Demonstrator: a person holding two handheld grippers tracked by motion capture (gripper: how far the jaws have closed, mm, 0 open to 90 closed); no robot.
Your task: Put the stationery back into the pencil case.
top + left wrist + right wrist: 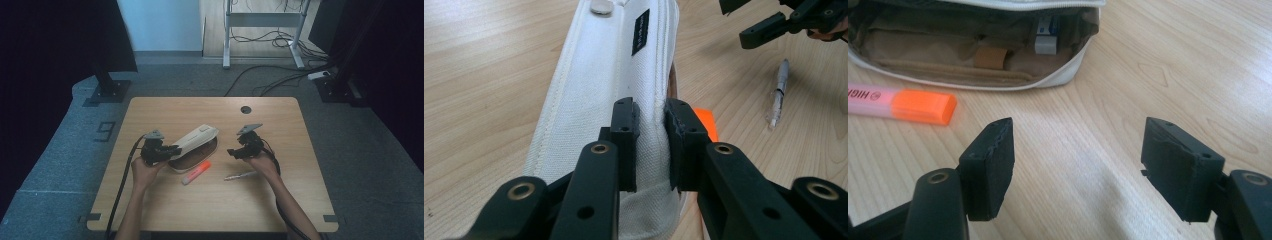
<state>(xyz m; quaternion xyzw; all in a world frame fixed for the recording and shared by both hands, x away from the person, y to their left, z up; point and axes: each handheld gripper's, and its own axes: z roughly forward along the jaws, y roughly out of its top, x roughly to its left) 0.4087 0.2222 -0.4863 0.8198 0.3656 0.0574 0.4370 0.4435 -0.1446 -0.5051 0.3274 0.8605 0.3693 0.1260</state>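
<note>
Two grippers work over a wooden table [165,210] in the high view, one in each of a person's hands. The left gripper [651,145] sits at about nine o'clock from the table's middle, and its jaws are pinched narrow on a fold of the flap of a white pencil case [599,100]; in the left gripper view the cloth bunches between the two black pads. The case [196,141] lies just left of the table's centre, its long axis running from about seven o'clock to one o'clock, with the flap lifted so that the brown inside [948,60] shows. In the right gripper view a small grey and white block [1046,37] stands in the case's far right corner.

The right gripper [235,153] is at about three o'clock from the case and apart from it. Its jaws stand wide with only bare tabletop between them, holding nothing.

An orange highlighter [196,172] lies on the table at about six o'clock from the case, just beside its rim. A slim silver pen [241,175] lies at about four o'clock from the case, close below the right hand [264,166]. A round hole [245,109] sits near the table's far edge, at about twelve o'clock.
</note>
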